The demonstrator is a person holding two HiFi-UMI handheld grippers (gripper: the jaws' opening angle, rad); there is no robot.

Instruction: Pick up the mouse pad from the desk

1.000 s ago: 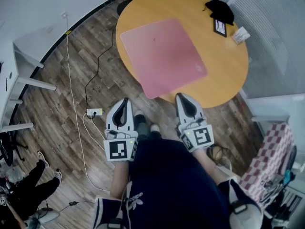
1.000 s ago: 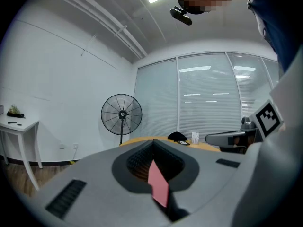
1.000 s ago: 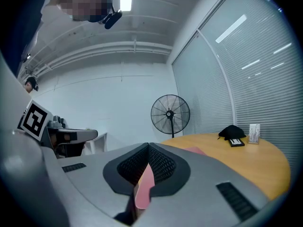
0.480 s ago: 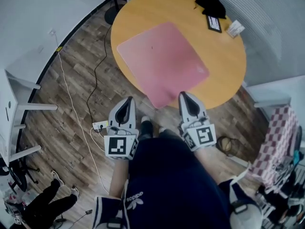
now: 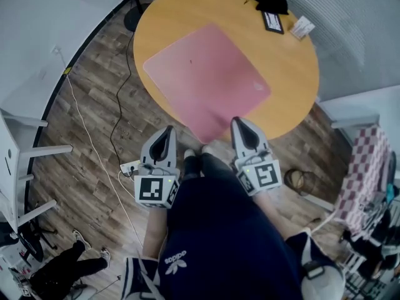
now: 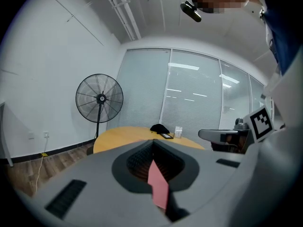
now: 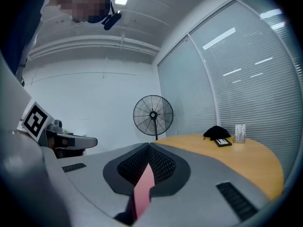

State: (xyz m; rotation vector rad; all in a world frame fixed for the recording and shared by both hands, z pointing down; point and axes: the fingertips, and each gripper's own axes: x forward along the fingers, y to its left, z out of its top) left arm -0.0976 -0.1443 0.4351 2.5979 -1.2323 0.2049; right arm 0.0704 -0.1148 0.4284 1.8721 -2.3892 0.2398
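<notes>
Closed and empty: left claw, right claw.
Only the head view shows the mouse pad whole, one corner pointing between them.

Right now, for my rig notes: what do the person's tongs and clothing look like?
The left tongs and right tongs are grey tapered shells with black ribbed pads, each carrying a white cube of black square markers. The person wears dark navy clothing with a white logo.

left gripper, right gripper: grey, black-white marker cubes | jaws: dark | top: navy, white logo
</notes>
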